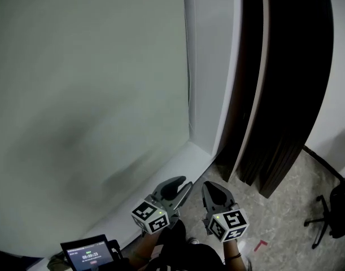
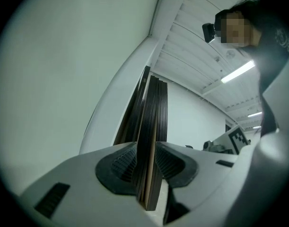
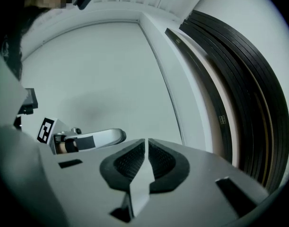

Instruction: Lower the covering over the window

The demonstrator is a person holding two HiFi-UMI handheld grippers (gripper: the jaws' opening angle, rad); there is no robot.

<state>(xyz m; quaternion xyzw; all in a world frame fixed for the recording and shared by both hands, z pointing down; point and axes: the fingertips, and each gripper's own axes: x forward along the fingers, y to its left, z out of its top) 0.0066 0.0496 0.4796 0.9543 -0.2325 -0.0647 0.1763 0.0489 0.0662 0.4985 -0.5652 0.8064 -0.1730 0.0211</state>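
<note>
The window covering (image 1: 87, 95) is a plain pale grey-green sheet that fills the opening down to the white sill (image 1: 180, 161); it also shows as the covering (image 3: 101, 79) in the right gripper view. Both grippers are held low in front of the sill, apart from the covering. My left gripper (image 1: 183, 184) has its jaws a little apart, and through the gap of the left gripper (image 2: 145, 160) only the dark panels behind show. My right gripper (image 1: 209, 186) points at the frame; the right gripper (image 3: 146, 145) has its pads together with nothing between them.
A white frame post (image 1: 212, 66) borders the window on the right. Tall dark panels (image 1: 285, 83) lean stacked against the wall beside it. An office chair (image 1: 333, 208) stands on the speckled floor at the right. A small device with a lit screen (image 1: 87, 256) is at the bottom left.
</note>
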